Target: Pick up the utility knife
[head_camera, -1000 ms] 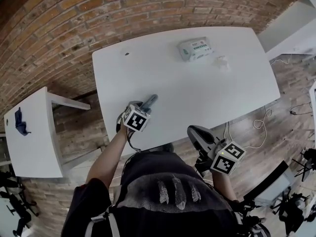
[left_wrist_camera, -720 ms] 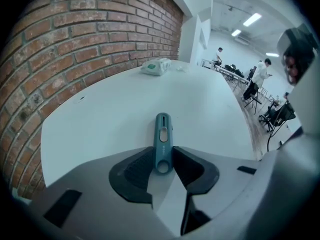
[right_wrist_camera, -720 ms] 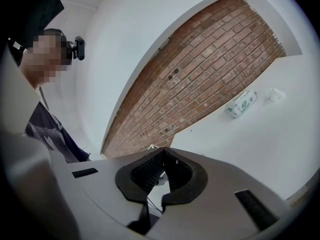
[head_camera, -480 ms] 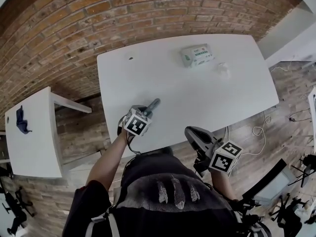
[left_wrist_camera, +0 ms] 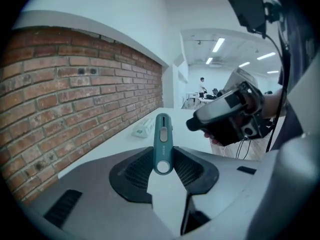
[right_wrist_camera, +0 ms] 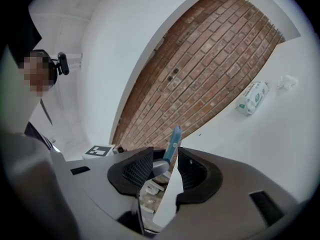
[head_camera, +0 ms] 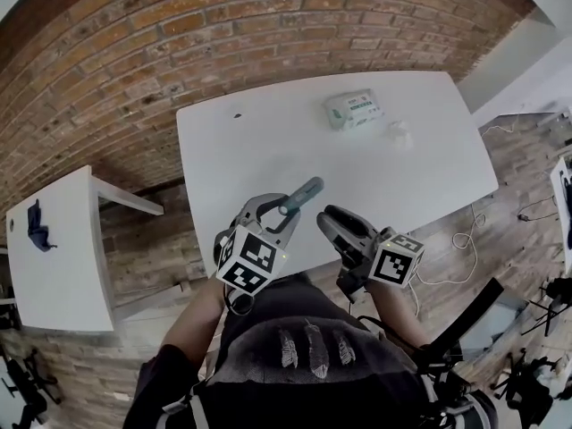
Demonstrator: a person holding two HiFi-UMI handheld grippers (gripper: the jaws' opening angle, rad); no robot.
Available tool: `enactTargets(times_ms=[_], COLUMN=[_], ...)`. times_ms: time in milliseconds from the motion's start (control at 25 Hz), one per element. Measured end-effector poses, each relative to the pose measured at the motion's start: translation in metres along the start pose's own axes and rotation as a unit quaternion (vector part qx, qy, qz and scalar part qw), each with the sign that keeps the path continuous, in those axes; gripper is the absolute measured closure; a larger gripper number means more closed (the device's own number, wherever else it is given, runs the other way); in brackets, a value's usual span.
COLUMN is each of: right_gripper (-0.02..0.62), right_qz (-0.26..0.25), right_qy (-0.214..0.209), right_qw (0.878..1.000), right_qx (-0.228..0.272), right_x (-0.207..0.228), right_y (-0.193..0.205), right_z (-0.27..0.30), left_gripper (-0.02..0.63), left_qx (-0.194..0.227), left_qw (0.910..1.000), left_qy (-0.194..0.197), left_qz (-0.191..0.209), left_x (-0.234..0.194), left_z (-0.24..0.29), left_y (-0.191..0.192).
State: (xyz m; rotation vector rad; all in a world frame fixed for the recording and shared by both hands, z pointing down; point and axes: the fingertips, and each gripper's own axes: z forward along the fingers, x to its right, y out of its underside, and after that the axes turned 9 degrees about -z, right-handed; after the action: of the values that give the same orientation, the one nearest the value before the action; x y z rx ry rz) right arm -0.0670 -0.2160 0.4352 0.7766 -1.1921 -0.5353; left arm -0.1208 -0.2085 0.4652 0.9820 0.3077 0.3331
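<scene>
Where the person stood at the near edge of the worktop (head_camera: 384, 172), the left tool (head_camera: 271, 206) was found clamped on the butt end of the utility knife (head_camera: 300, 196), with the teal handle pinched from both sides. The knife was held off the worktop, above that near edge, with its tip angled away and to the right. A slider was noted on its upper face in the left gripper view.

The right tool (head_camera: 328, 221) was held just beside it, to the right, apart from the knife. Its jaws were opening and nothing was gripped between them. The knife was only sighted through the gap, further off.

Farther out on the worktop a pack of wipes (head_camera: 354, 109) was laid flat. A small crumpled white scrap (head_camera: 398, 135) was noted near it, to the right. A brick wall (head_camera: 179, 43) was recorded beyond the far edge.
</scene>
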Motion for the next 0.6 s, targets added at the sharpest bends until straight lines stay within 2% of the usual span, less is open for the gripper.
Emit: enactTargets(times_ms=[320, 600], right_gripper=[0.42, 0.42], right_qz=[0.032, 0.056], right_qy=[-0.018, -0.029], right_qw=[0.999, 0.998], right_qx=[-0.006, 0.024], right_x=[-0.012, -0.021], right_y=[0.001, 0.0], right_z=[0.023, 0.029], left_gripper=[0.483, 0.483], left_qx=[0.026, 0.038], left_qw=[0.9992, 0.9976], left_qy=[0.005, 0.022], left_qz=[0.031, 0.053], left_x=[0.018, 0.027], left_z=[-0.021, -0.031], left_y=[-0.017, -0.02])
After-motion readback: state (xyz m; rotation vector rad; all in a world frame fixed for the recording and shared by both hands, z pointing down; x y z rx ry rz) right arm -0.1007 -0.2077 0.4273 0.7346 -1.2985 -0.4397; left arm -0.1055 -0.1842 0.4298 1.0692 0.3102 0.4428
